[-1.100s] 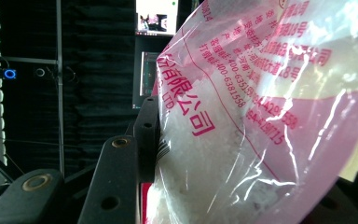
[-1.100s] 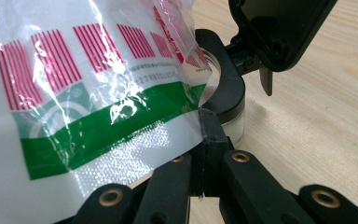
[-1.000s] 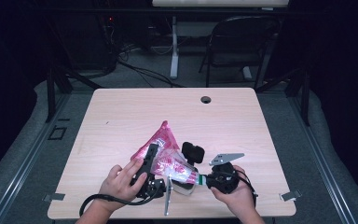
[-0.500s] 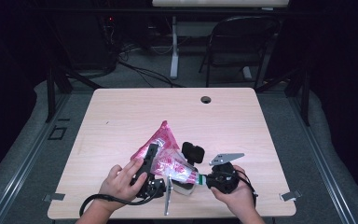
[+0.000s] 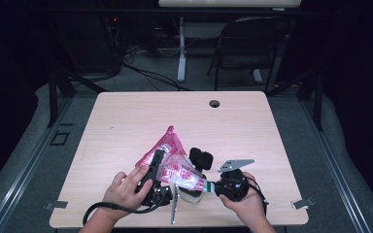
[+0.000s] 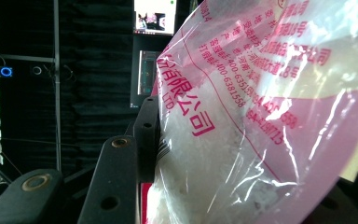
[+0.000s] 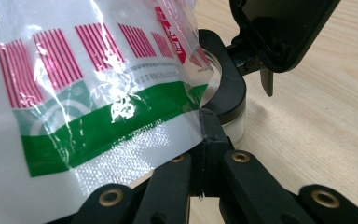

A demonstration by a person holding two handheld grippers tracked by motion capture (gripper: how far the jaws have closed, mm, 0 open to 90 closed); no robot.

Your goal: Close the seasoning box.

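Nothing has moved since a second ago: both hands, both grippers and the bag sit where they were.

At about 7 o'clock on the table (image 5: 126, 116), in the high view, the left hand (image 5: 124, 187) holds the left gripper (image 5: 156, 165), its cable looping back toward the near edge. Its jaws stand partly apart with the bag (image 5: 174, 160) between them; in the left gripper view the bag (image 6: 261, 116) bulges against the left jaw, a clear pink plastic pouch with red print and white grains inside, but the far jaw is mostly covered by plastic, so I cannot tell whether the pads actually press on it.

The bag lies near the 6 o'clock edge of the table, between the two grippers, its pointed pink end aimed toward 12 o'clock.

Just past it, toward 5 o'clock, stands a small clear jar (image 5: 194, 194) with a black flip lid (image 5: 201, 158) standing open; in the right gripper view the jar (image 7: 226, 93) sits just behind the bag's edge.

At 5 o'clock the right hand (image 5: 245, 206) holds the right gripper (image 5: 213, 186). In the right gripper view its jaws are pressed together, pinching the white and green end of the bag (image 7: 98, 116).
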